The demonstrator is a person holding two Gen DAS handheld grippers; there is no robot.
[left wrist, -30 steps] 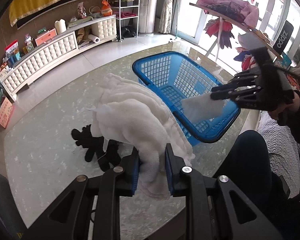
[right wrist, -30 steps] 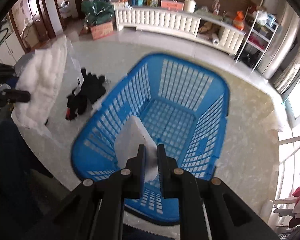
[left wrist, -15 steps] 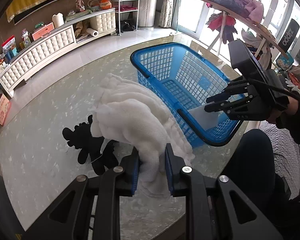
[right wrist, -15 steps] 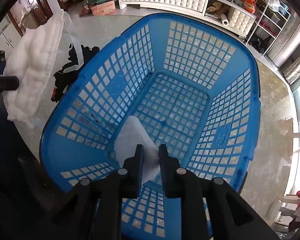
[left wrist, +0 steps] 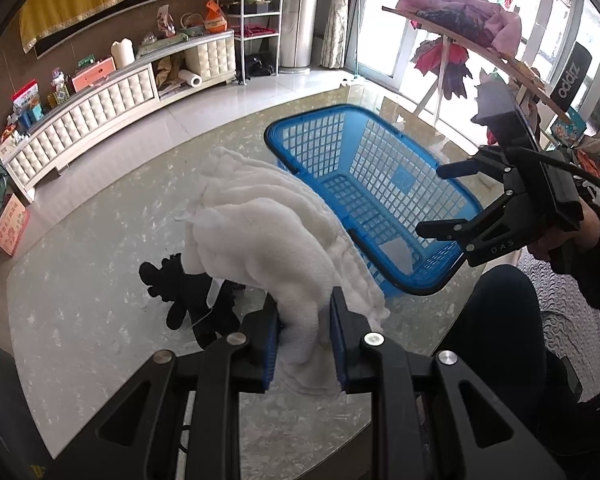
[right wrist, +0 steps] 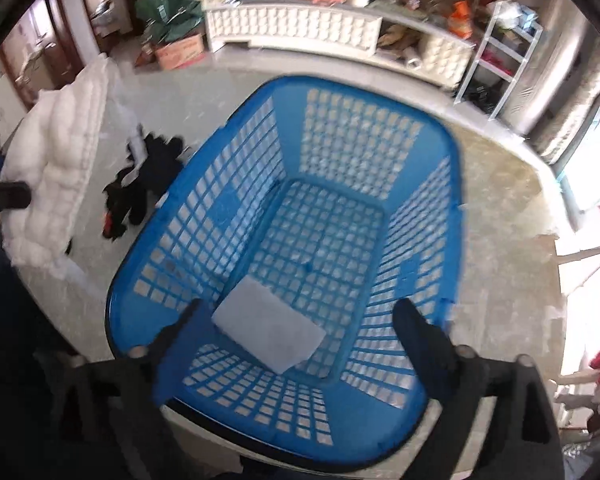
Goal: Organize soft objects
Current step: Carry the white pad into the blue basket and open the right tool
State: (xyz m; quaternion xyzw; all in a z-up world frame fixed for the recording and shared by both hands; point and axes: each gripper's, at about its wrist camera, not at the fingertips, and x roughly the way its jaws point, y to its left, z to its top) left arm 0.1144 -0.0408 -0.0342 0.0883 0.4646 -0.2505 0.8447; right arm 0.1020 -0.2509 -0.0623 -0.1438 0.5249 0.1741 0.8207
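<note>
My left gripper [left wrist: 303, 330] is shut on a fluffy white towel [left wrist: 260, 236] and holds it above the marble table, left of the blue basket [left wrist: 312, 132]. The towel also shows in the right wrist view [right wrist: 56, 168]. My right gripper [right wrist: 300, 320] is open above the basket's near end; it also shows in the left wrist view [left wrist: 440, 200]. A small white folded cloth [right wrist: 268, 330] lies on the basket's floor [right wrist: 320, 240] below it; it also shows in the left wrist view [left wrist: 396, 250]. A black plush toy [left wrist: 188, 296] lies on the table under the towel, also in the right wrist view [right wrist: 140, 184].
The round marble table [left wrist: 80, 280] has its edge near my side. A white tufted cabinet [left wrist: 100, 100] stands along the far wall. A rack with pink and red clothes [left wrist: 460, 12] stands behind the basket. The person's dark legs [left wrist: 492, 320] are at the table's edge.
My right gripper opened and let go of the small white cloth, which now lies on the basket floor. The right gripper lifted a little. My left gripper holds the towel as before.
</note>
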